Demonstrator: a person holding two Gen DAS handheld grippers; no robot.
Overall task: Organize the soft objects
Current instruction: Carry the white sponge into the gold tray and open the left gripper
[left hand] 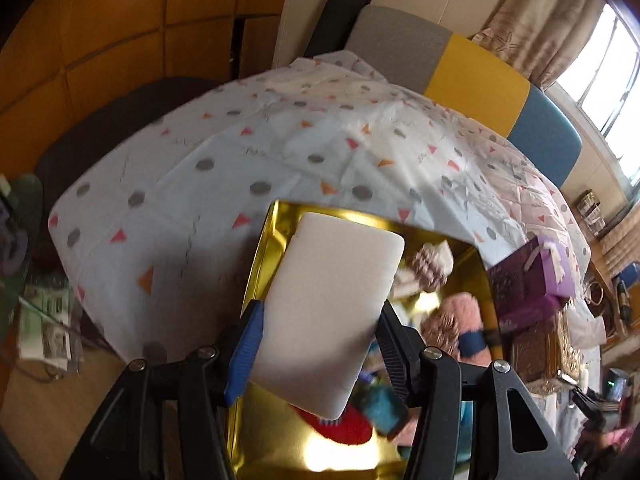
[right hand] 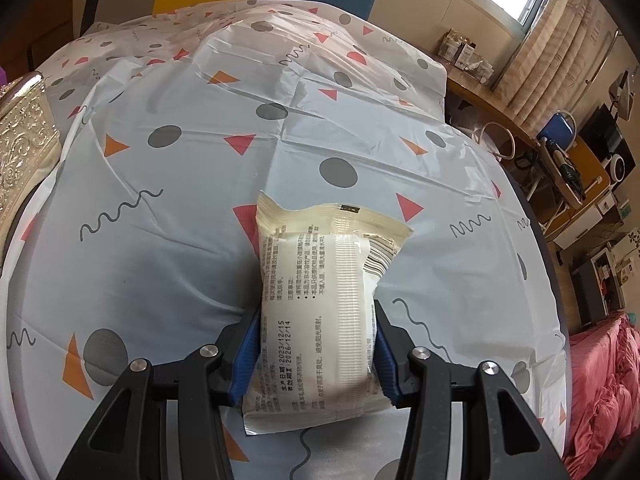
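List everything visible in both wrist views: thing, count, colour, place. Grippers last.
white foam pad: 1, white, held above the gold tray
gold tray: 1, shiny gold, on the table under the left gripper
soft items: several, pink, red, teal, brown-white, inside the tray; too blurred to identify
wipes packet: 1, cream with printed text, between the right fingers
tablecloth: 1, pale with grey dots and red and orange triangles, over the table
purple box: 1, purple, right of the tray
embossed box: 1, golden, left table edge
left gripper: 1, black with blue pads, shut on the pad
right gripper: 1, black with blue pads, shut on the packet
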